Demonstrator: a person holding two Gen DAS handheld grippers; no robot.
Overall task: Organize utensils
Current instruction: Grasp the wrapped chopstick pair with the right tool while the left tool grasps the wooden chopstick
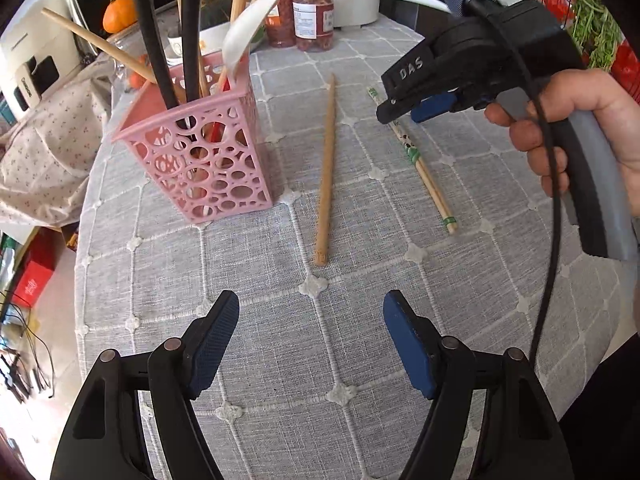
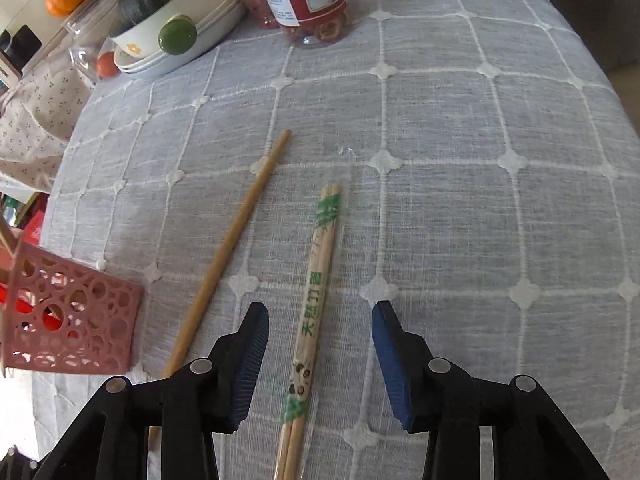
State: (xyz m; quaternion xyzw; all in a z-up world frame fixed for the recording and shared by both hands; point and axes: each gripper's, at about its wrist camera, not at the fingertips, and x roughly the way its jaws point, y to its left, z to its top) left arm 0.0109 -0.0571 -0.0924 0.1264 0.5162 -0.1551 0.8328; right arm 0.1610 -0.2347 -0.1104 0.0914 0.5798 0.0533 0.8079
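Now both tools apart: right tool (image 2: 320,356) astride wrapped chopsticks (image 2: 314,292), left tool (image 1: 310,344) over bare tablecloth (image 1: 400,360).

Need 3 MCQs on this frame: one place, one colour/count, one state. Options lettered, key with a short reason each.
1. Where does the wrapped chopstick pair lie?
A. inside the holder
B. on the tablecloth, below the right hand-held gripper
C. in the white bowl

2. What colour is the perforated utensil holder?
A. pink
B. green
C. black

3. What state is the left hand-held gripper in?
A. shut on a spoon
B. shut on the single chopstick
C. open, holding nothing

Key:
1 B: the right wrist view shows the pair flat on the grey tablecloth, running between the open fingers.
2 A: the holder's cut-out walls are pink.
3 C: only cloth shows between its fingers; the single chopstick lies apart from it.
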